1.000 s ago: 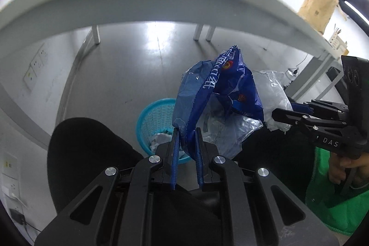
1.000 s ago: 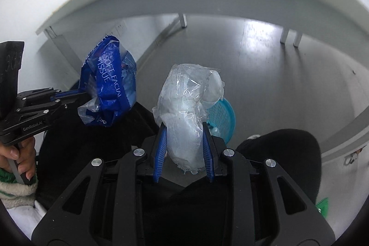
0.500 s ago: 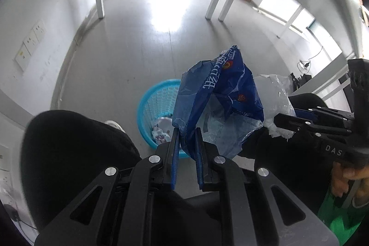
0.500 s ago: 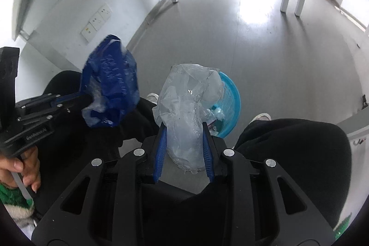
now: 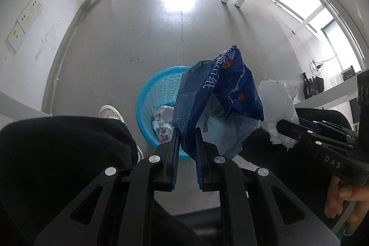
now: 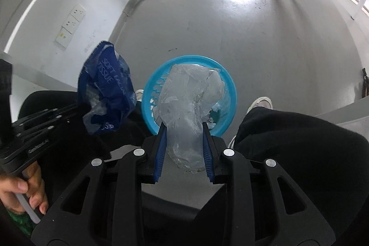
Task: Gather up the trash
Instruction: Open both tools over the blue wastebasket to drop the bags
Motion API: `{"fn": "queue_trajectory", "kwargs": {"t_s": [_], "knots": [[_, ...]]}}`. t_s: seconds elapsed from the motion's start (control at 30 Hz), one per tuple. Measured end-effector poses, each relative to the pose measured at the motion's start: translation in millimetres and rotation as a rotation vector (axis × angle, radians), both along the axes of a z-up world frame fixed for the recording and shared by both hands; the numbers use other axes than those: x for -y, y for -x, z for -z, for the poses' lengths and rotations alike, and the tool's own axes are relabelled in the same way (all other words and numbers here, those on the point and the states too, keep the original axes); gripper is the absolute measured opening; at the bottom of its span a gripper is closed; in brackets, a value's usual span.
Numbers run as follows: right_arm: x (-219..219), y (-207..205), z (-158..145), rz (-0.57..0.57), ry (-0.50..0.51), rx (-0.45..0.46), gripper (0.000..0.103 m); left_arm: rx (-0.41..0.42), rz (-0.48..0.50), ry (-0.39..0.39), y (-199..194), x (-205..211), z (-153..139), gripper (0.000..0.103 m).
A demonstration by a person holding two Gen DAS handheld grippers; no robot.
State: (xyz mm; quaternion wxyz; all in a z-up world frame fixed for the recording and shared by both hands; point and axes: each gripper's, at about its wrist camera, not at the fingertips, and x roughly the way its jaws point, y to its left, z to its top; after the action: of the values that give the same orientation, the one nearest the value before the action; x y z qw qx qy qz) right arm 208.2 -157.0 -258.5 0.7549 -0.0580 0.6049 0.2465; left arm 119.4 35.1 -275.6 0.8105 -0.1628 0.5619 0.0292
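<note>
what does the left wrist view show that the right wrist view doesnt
Only the left wrist view: Chinese lettering on the blue tissue wrapper held by the left gripper, and printed litter in the basket.
Only the right wrist view: the wrapper's English "soft facial tissue" print.
Both: the blue basket, the clear plastic bag in the right gripper, wall sockets.

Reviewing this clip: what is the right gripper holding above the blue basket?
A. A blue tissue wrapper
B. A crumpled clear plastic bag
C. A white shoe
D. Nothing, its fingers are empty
B. In the right wrist view the right gripper has a crumpled clear plastic bag pinched between its fingers, right over the blue basket; the blue tissue wrapper is in the left gripper.
</note>
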Motion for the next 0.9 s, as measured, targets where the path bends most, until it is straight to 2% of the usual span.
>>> {"fn": "queue_trajectory", "kwargs": {"t_s": [0.3,0.5,0.67,0.9], "knots": [[-14.2,-26.2,28.1,0.002,0.037,-0.036,0.027,-0.044,-0.027,-0.042,-26.5,-2.0,20.9,0.012],[-27.8,-29.2,45.5,-0.02,0.085,-0.046,0.027,-0.089,-0.049,-0.057,-47.2,-0.7,39.3,0.012],[-42.9,-40.6,73.0,-0.029,0.162,-0.077,0.027,-0.149,-0.057,-0.078,-65.3,5.7,58.8,0.012],[-50.5,-60.0,107.8,-0.005,0.199,-0.155,0.027,-0.237,-0.066,-0.086,-87.6,-0.4,87.4,0.012]]}}
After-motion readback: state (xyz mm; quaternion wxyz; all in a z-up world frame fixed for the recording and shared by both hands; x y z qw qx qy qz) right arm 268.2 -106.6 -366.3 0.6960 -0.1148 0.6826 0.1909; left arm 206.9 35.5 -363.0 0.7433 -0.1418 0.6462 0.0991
